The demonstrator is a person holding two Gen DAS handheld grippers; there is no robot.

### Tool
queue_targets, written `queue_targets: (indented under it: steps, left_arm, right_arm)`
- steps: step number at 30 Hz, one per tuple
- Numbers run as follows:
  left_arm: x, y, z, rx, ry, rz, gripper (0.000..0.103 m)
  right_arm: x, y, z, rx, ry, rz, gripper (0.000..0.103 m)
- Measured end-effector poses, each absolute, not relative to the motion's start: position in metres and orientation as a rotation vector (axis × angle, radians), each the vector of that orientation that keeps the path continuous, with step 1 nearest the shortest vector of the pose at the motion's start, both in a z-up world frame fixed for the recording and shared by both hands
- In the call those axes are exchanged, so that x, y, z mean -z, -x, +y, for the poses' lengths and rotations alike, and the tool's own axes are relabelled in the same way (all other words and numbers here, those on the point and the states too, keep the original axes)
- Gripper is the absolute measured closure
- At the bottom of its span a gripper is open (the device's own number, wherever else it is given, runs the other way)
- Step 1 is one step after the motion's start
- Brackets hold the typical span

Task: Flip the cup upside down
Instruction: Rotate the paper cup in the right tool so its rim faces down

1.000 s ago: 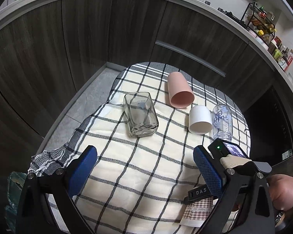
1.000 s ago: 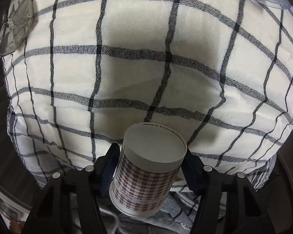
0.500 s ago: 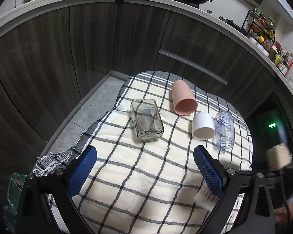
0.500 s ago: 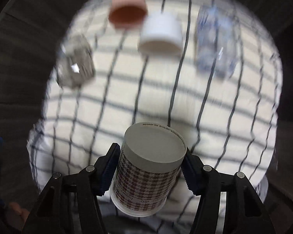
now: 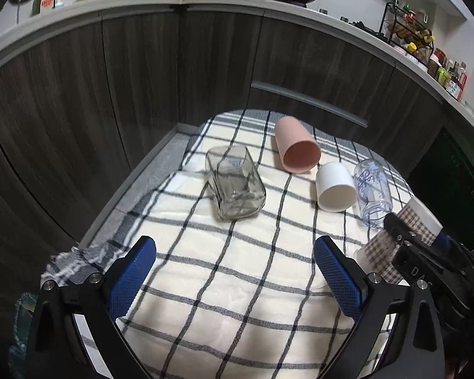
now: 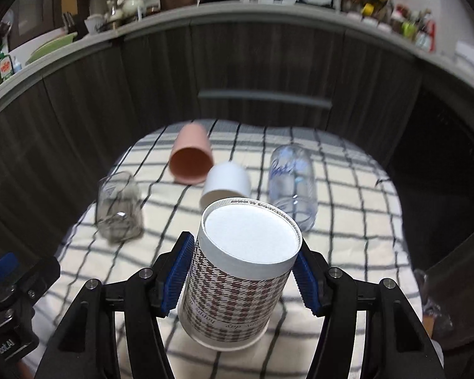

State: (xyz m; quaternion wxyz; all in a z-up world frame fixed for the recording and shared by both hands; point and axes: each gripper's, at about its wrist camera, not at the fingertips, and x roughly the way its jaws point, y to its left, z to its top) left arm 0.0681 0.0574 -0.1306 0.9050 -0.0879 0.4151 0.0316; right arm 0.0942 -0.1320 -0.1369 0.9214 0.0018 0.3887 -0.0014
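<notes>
We have the houndstooth paper cup point(image 6: 240, 271) clamped between the blue pads of our right tool point(image 6: 241, 271), which is closed firmly on the cup's patterned wall. The cup's flat white base faces up and away from the camera, and its wider rim points down toward the checked cloth point(image 5: 224, 284). We judge the turning itself as essentially done: the cup is already inverted. What we cannot tell from either view is whether the rim is touching the cloth or hanging just above it, so the setting-down and the release look like what is left. In the left wrist view the same cup point(image 5: 401, 233) sits at the cloth's right edge, held by the right tool point(image 5: 426, 252). Our left tool point(image 5: 233, 271) holds nothing, its blue pads spread wide apart above the near part of the cloth. Beyond the houndstooth cup, all lying on their sides, are a white cup point(image 6: 226, 181), a pink cup point(image 6: 191, 159) just behind it, a clear plastic bottle point(image 6: 292, 183) to its right, and a square glass jar point(image 6: 118, 207) well off to its left.
</notes>
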Motion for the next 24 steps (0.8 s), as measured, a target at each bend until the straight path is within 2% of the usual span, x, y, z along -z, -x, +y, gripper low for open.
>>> queue_targets:
  steps: [7, 24]
  left_arm:
    - [0.157, -0.071, 0.062, -0.094, 0.167, 0.88, 0.001]
    - [0.163, -0.071, 0.064, -0.097, 0.174, 0.909, 0.001]
  right_arm:
    - [0.162, -0.093, -0.13, 0.08, 0.01, 0.711, 0.043]
    - [0.199, -0.084, -0.115, 0.066, 0.039, 0.875, 0.044]
